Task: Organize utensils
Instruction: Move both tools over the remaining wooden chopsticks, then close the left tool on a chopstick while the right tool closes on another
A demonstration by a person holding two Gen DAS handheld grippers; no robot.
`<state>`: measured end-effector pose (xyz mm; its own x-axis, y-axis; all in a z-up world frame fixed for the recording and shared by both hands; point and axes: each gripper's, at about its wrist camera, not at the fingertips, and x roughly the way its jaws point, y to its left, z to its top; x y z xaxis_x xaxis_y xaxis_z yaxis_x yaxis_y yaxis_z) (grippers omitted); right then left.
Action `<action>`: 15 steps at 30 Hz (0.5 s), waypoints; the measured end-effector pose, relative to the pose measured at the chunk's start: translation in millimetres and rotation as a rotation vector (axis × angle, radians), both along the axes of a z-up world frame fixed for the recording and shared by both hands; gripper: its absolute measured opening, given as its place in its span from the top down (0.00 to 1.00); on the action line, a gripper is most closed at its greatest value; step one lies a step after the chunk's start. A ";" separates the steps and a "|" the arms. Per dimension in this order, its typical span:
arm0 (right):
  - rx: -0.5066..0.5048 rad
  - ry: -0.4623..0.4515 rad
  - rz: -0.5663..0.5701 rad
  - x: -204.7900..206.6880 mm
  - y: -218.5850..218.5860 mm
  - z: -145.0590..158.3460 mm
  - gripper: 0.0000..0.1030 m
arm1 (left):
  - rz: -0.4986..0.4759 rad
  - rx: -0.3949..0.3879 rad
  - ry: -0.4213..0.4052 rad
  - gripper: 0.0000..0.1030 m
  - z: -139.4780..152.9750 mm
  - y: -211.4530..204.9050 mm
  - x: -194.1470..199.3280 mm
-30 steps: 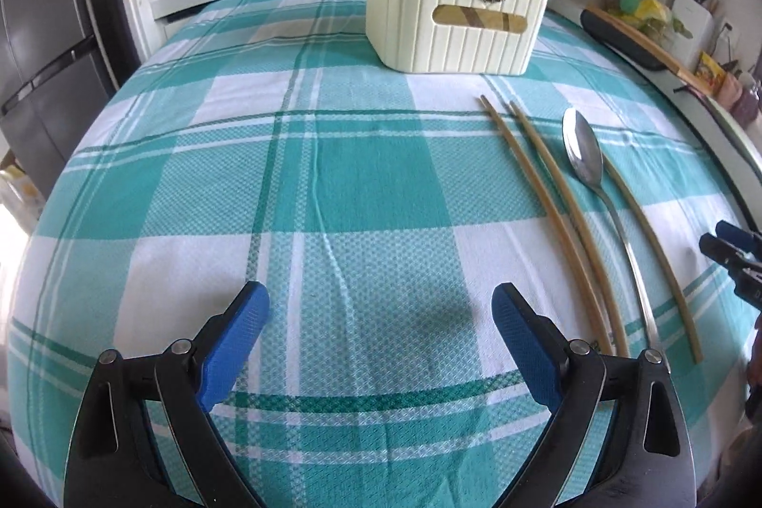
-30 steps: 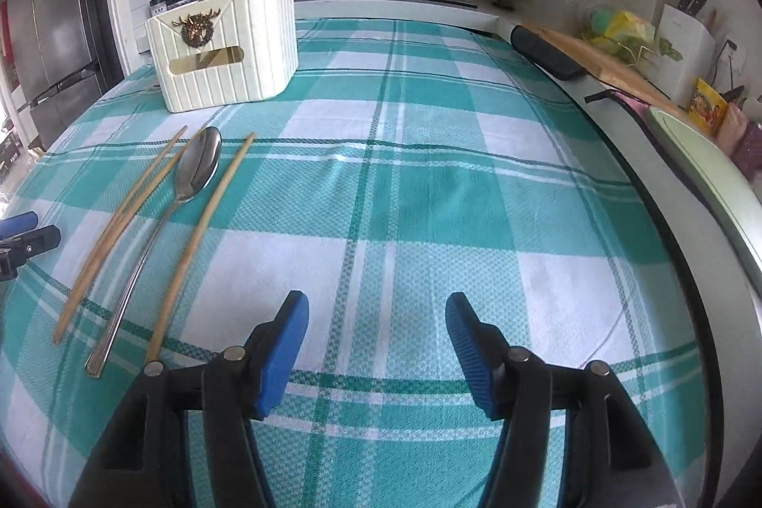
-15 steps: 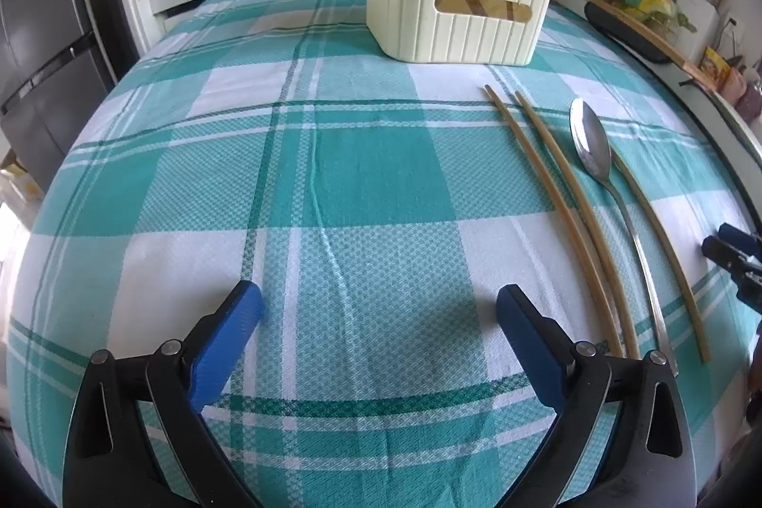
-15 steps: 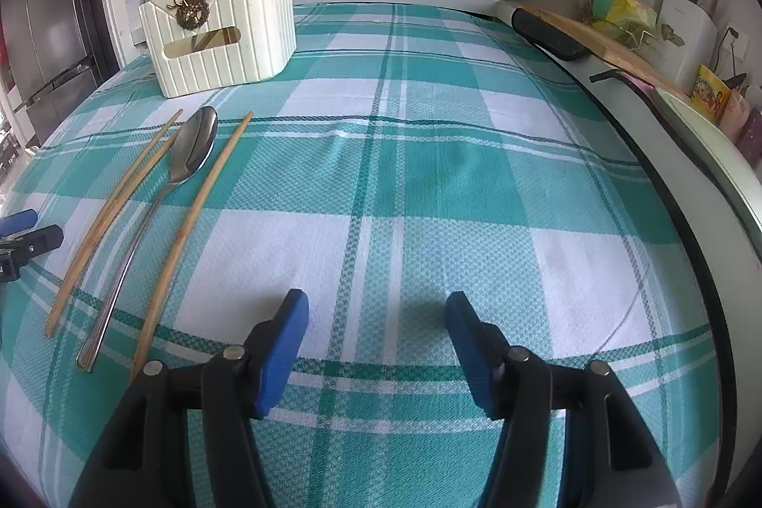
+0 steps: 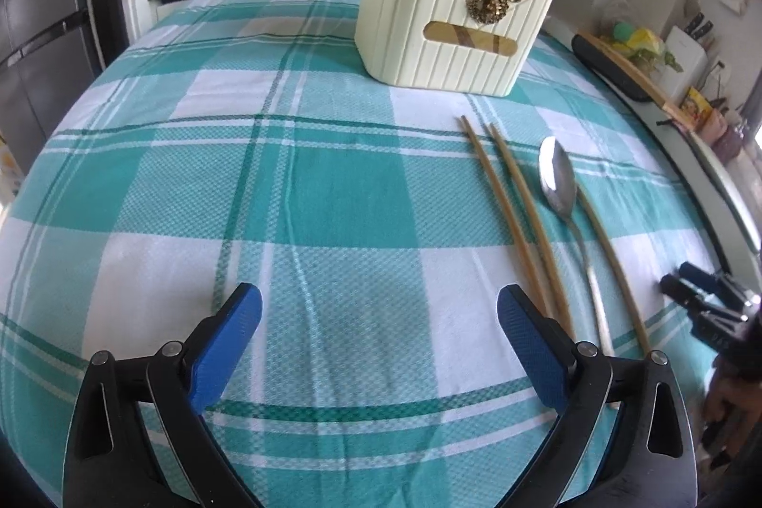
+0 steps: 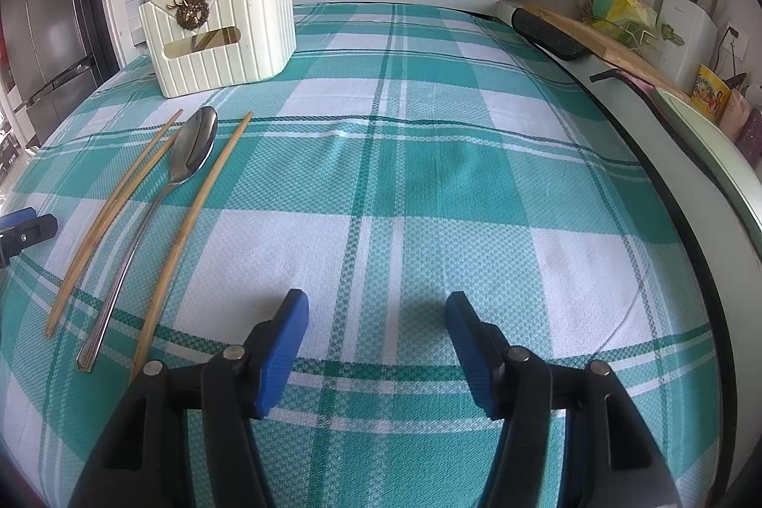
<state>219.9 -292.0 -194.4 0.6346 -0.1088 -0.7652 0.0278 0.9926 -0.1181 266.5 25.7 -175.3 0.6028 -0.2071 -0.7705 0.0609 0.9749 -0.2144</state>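
Kitchen counters and a stove with a pan ring the far edge of my view, and a teal-and-white checked tablecloth [image 6: 428, 184] covers the table under me. Both my claws hover over bare cloth with nothing in them: the left gripper [image 5: 378, 322] has its blue pads spread wide, and the right gripper [image 6: 376, 332] stands apart too, somewhat narrower.

The utensils lie in a loose row between my two hands. A metal spoon [image 6: 188, 155] rests bowl toward the far side, its long thin handle running back toward me. Two wooden chopsticks [image 5: 512, 203] lie close together on its left, and a third chopstick [image 6: 200, 222] lies just to its right. Beyond their tips stands the cream ribbed utensil holder [image 5: 447, 27], upright, with a few sticks already poking out of its top.

I judge everything here to be light and stiff. The spoon looks polished and likely slippery, so I would pinch it across the handle near the middle rather than at the rounded bowl. The chopsticks are slim and lie flat on the cloth, so they may roll away from a pad; I would come down on one at mid-length, squeezing across it.
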 end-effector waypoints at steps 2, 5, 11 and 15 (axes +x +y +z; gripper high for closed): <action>0.000 0.000 0.000 0.1 0.1 0.0 0.41 | -0.025 -0.013 -0.002 0.04 7.1 -11.1 6.6; 0.001 0.000 0.000 0.1 0.0 0.0 0.41 | -0.047 0.050 -0.007 0.04 10.6 -32.0 19.4; 0.001 0.000 0.000 0.1 -0.2 -0.1 0.41 | -0.051 0.134 0.017 0.04 -2.2 -52.5 38.2; 0.001 0.000 -0.001 0.1 -0.5 -0.2 0.41 | -0.047 0.201 0.034 0.08 -12.3 -58.9 40.5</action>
<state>220.0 -292.5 -194.6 0.6343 -0.1084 -0.7655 0.0283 0.9927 -0.1172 307.0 -33.2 -187.7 0.5693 -0.0741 -0.8188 0.1030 0.9945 -0.0184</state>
